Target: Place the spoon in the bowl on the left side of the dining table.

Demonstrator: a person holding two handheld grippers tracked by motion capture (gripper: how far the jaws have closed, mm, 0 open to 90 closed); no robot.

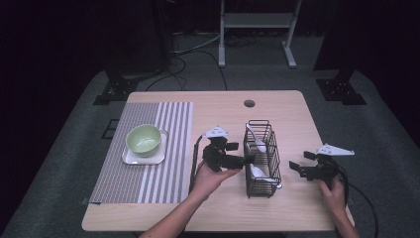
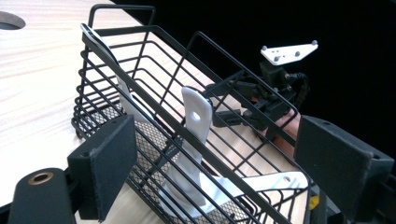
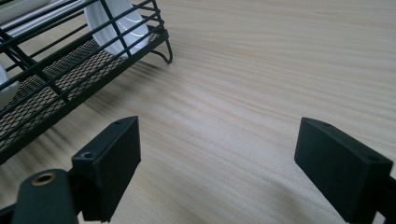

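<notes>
Left tool (image 2: pixel 212 154) wide at wire basket (image 2: pixel 140 60), spoon (image 2: pixel 196 116) ungrasped; right tool (image 3: pixel 217 163) wide, idle over table (image 3: pixel 261 70). Bowl (image 1: pixel 144 138) empty; judged early.

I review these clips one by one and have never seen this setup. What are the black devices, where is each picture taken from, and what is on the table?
A person sits at a wooden table and holds a handheld two-jaw gripper in each hand. The wide picture comes from a fixed camera above. The other two come from cameras riding on the grippers, looking along their black jaws.

The left gripper reaches to the side of a black wire basket; its jaws stand wide around the basket's edge, pressing nothing. Inside the basket lie white spoons. The right gripper hovers open over bare wood, right of the basket.

On the left, a striped placemat carries a green bowl on a white square plate.
</notes>
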